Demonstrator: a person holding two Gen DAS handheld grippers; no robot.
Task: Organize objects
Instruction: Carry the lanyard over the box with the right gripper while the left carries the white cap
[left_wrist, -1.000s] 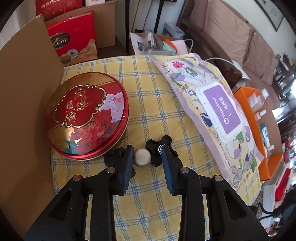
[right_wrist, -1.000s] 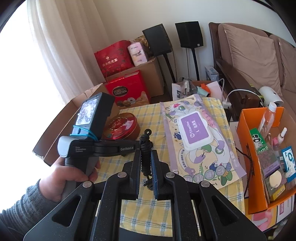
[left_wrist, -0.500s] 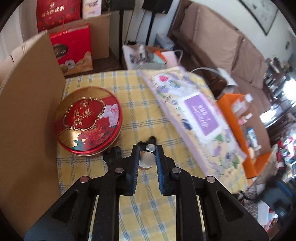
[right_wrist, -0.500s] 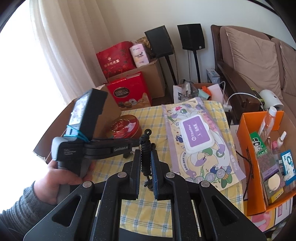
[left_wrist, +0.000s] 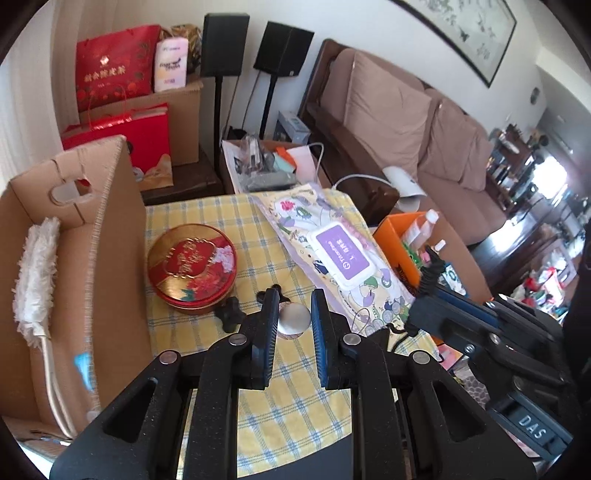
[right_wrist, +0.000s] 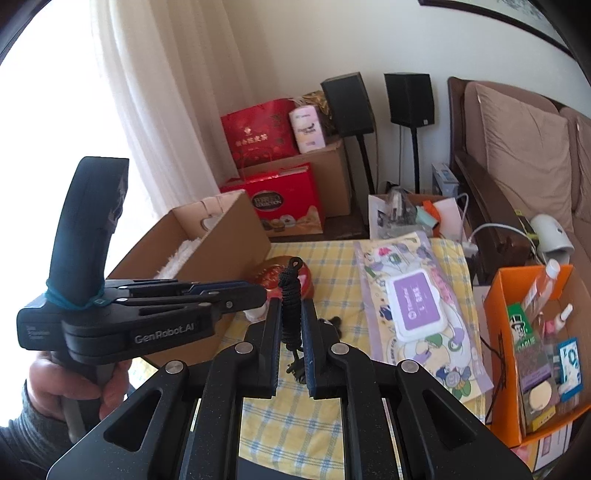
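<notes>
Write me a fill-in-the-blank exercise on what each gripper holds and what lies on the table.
1. The left gripper is shut on a small ____ ball.
2. The right gripper pinches a coiled ____ cord.
3. The round red tin sits beside the open ____ box.
4. The pack of wipes has a ____ lid.

Missing words: silver; black; cardboard; purple

Home living room: brown sofa (left_wrist: 399, 110), floor speakers (right_wrist: 408, 98), window curtain (right_wrist: 166, 92).
</notes>
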